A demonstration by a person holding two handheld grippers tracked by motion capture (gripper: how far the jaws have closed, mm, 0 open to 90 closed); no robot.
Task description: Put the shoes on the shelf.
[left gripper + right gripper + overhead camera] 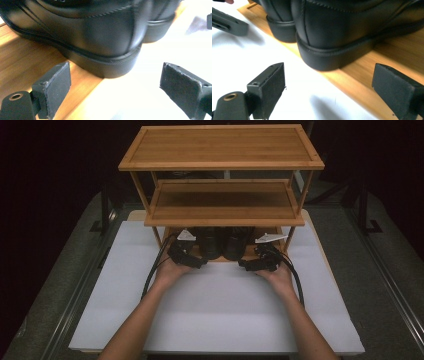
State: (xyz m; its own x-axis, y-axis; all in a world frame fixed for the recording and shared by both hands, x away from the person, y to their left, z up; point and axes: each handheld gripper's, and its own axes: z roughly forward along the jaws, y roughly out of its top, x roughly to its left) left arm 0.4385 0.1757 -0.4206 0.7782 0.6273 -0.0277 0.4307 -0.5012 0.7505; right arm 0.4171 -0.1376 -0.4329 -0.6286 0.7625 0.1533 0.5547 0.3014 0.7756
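Note:
Two black leather shoes stand side by side, heels toward me, on the bottom board of a bamboo rack (225,210): the left shoe (211,242) and the right shoe (236,242). My left gripper (200,262) is just in front of the left shoe's heel (100,32). Its jaws (116,85) stand open, with nothing between the pads. My right gripper (246,265) sits in front of the right shoe's heel (342,27), also open (328,82) and holding nothing. Neither gripper touches a shoe.
The rack has two more shelves above, a middle shelf (225,200) and a top shelf (220,145), which overhang the shoes. Its bottom board (387,57) lies on a white tabletop (215,315). Slanted rack legs (292,235) flank the shoes.

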